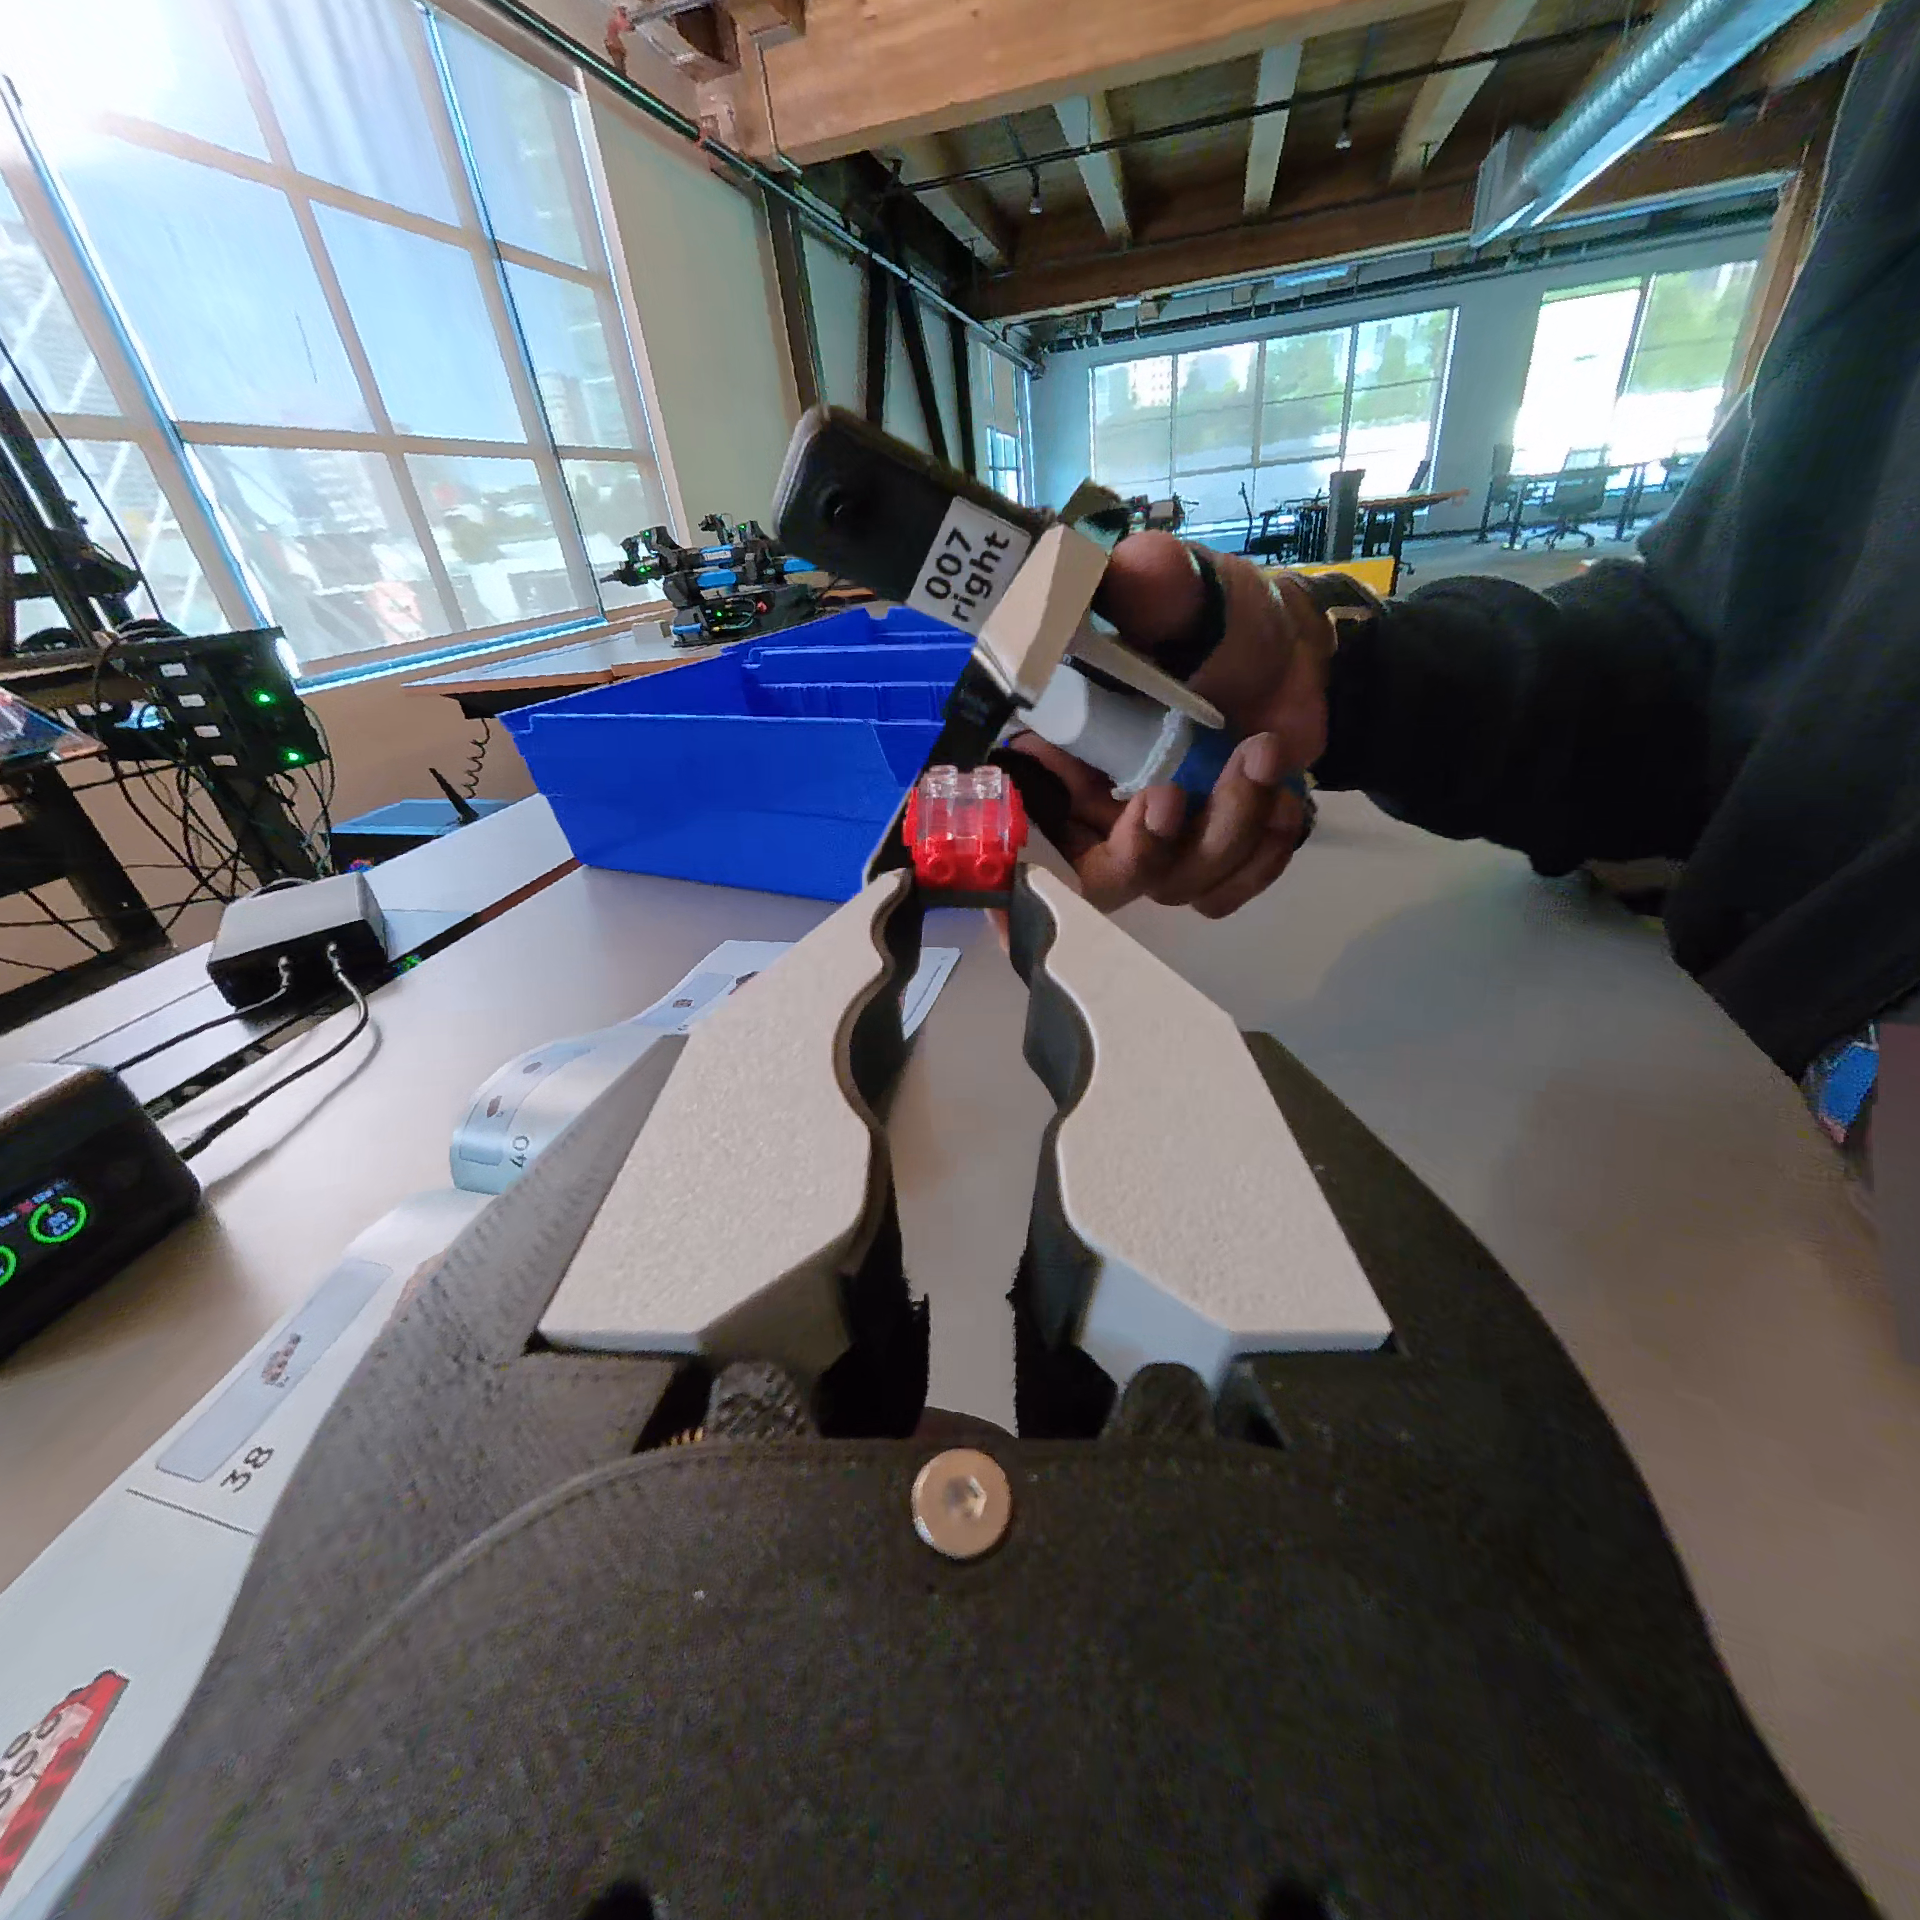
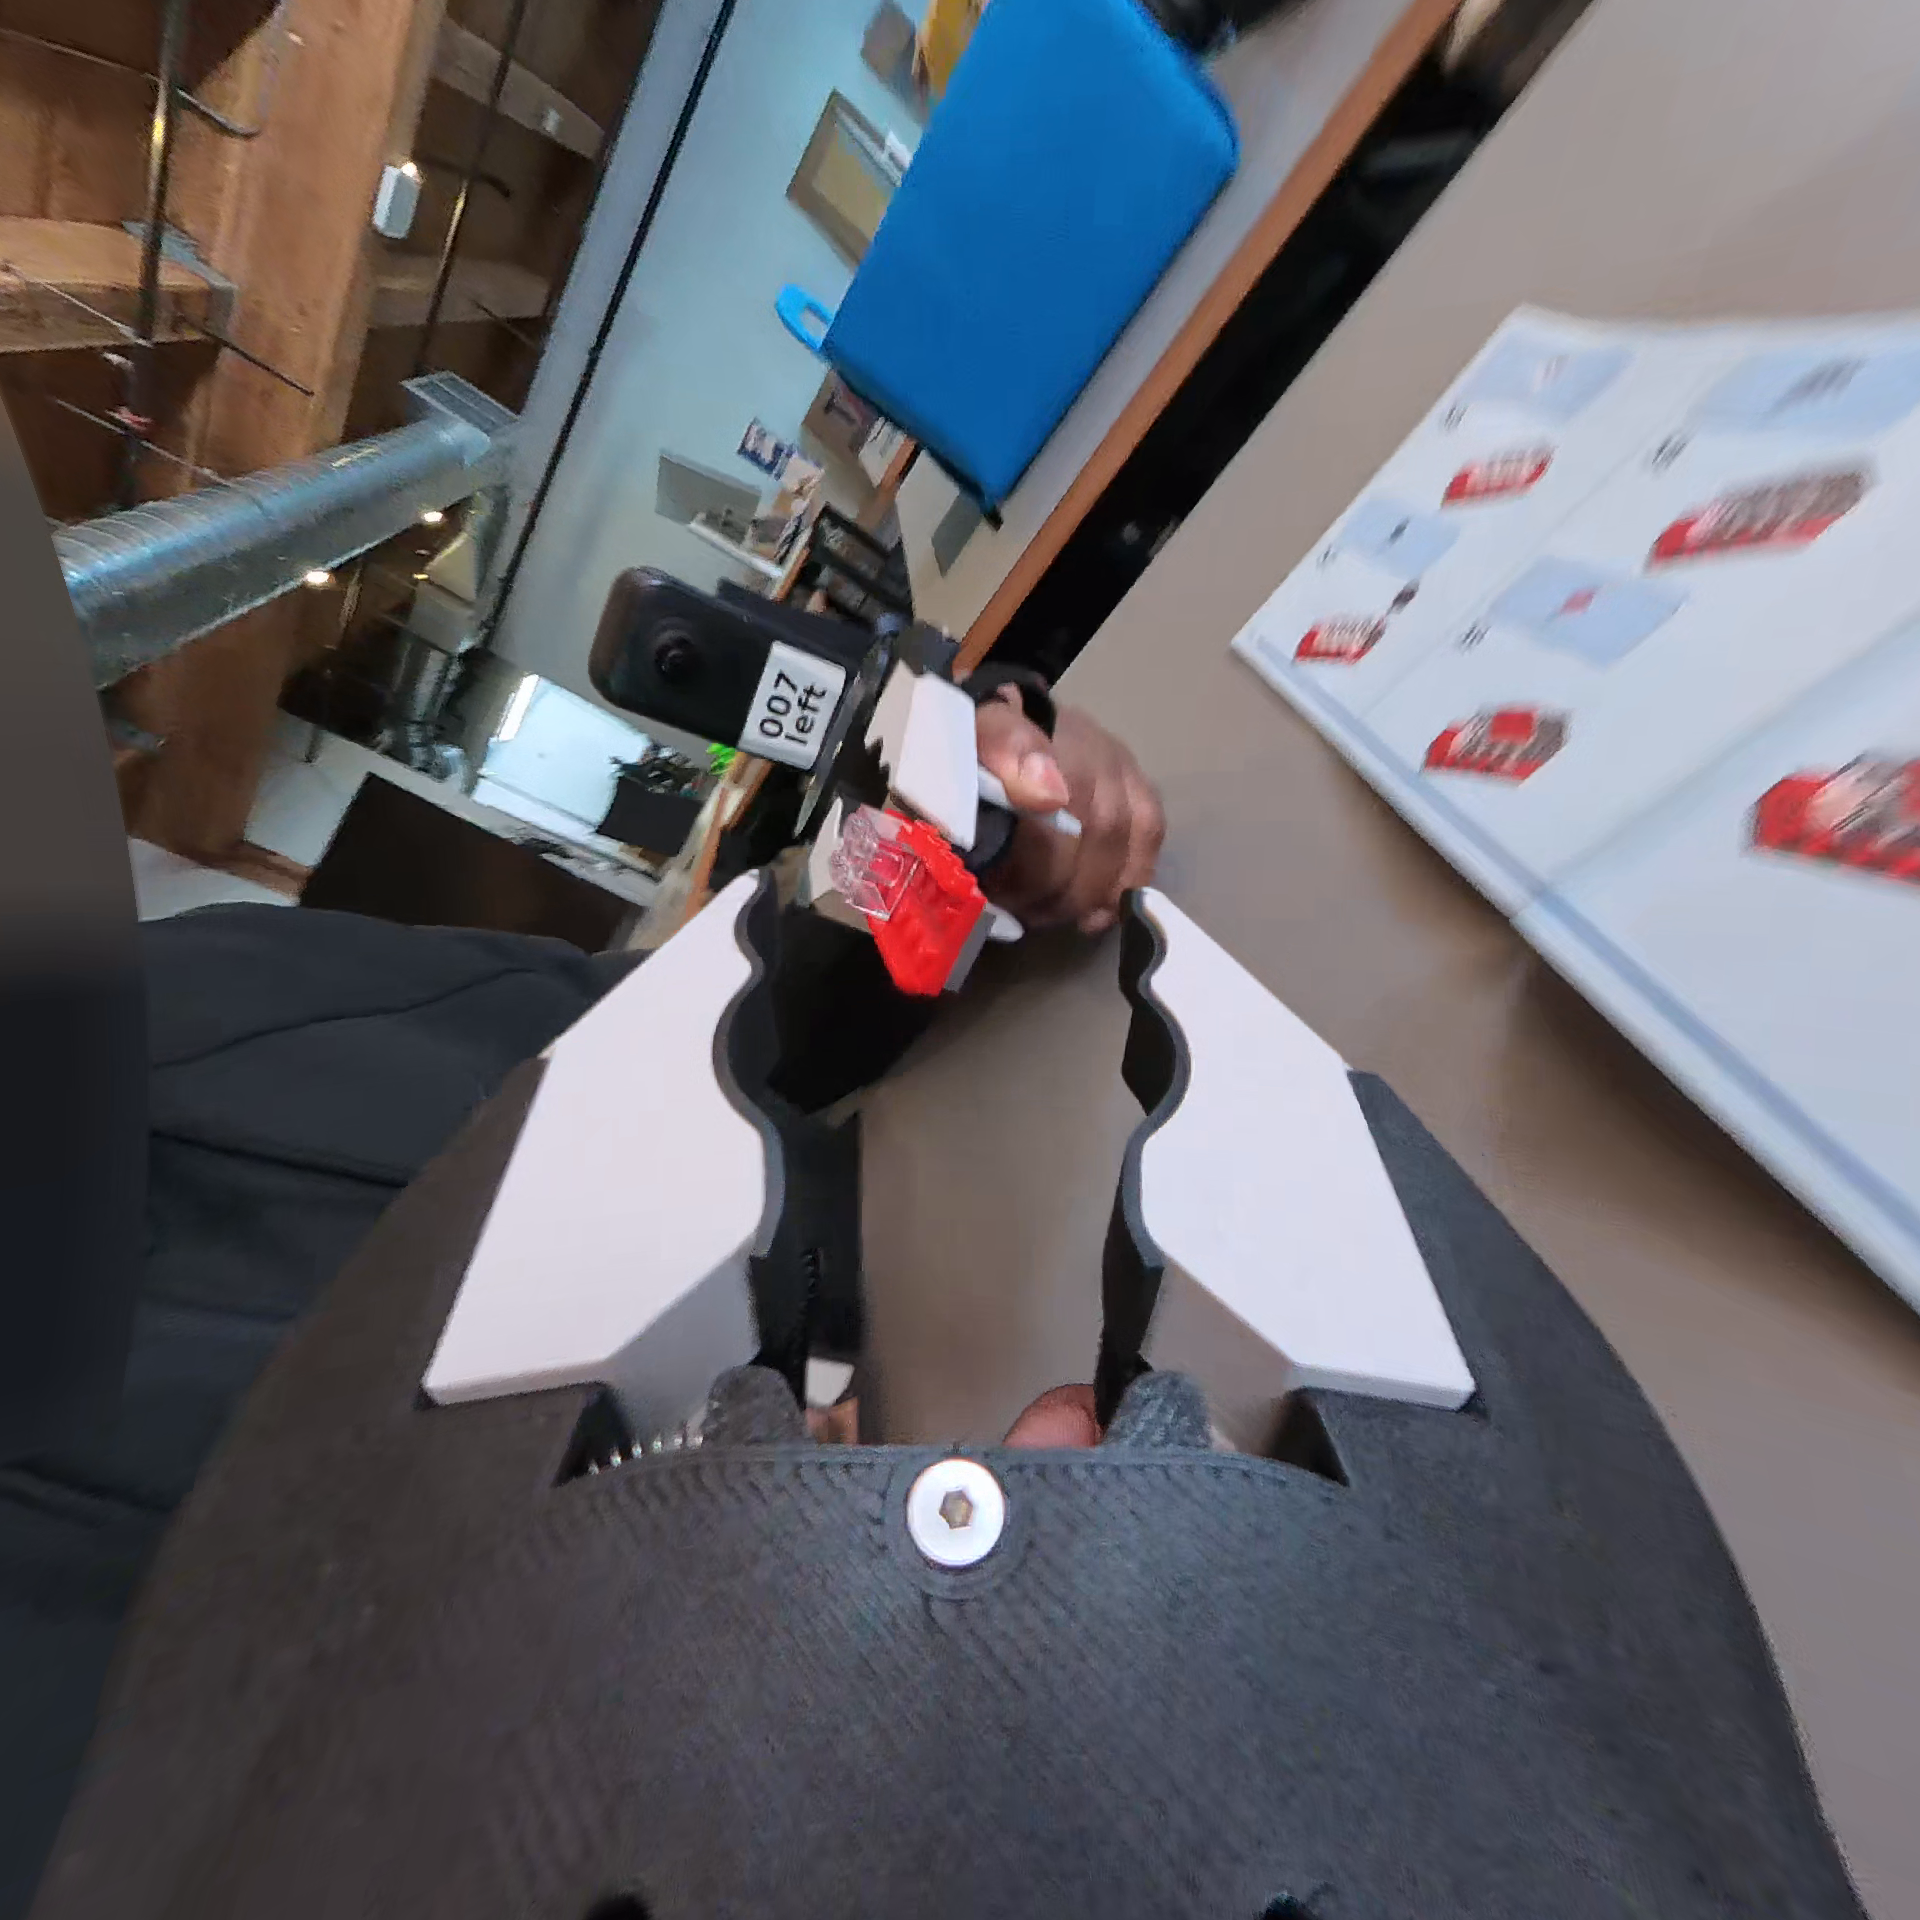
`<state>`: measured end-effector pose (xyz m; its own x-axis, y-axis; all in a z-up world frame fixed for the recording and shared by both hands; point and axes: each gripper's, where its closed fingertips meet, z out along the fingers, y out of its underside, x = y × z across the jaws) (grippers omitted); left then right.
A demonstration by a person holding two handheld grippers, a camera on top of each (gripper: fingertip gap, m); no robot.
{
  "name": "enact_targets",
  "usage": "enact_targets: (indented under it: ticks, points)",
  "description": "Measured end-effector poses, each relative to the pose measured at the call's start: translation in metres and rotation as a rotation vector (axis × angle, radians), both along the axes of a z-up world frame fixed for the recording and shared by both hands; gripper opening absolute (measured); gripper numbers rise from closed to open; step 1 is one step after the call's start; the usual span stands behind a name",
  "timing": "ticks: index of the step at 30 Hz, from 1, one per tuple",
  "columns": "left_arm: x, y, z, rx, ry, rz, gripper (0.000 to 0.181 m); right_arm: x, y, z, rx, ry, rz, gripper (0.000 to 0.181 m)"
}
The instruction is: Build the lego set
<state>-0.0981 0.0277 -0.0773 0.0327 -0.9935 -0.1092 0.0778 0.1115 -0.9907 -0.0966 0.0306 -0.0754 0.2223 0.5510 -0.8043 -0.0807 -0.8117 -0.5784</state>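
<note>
Lego piece (image 1: 964, 836) between left gripper (image 1: 961, 894) tips, seemingly clamped.

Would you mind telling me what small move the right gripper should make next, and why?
Probably ease the open, empty right gripper forward to close on the lego assembly. The left gripper already pinches that assembly at its dark base, clear brick on top, and is holding it above the table just ahead of the right fingertips.

Bright daylight enters through the windows (image 1: 312, 343) with glare; the booklet (image 2: 1621, 665) is blurred, and edges bend.
</note>
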Motion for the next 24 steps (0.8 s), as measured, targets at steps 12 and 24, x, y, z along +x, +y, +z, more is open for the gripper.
enact_targets:
  ticks: [12,24]
  points:
    - [0.004,-0.013,-0.005,0.160,0.060,0.001,0.016,-0.008,-0.016,-0.005,-0.093,0.090,0.085,0.051]
    - [0.006,-0.023,-0.009,0.213,0.080,-0.033,0.016,-0.012,-0.025,-0.010,-0.115,0.123,0.158,0.040]
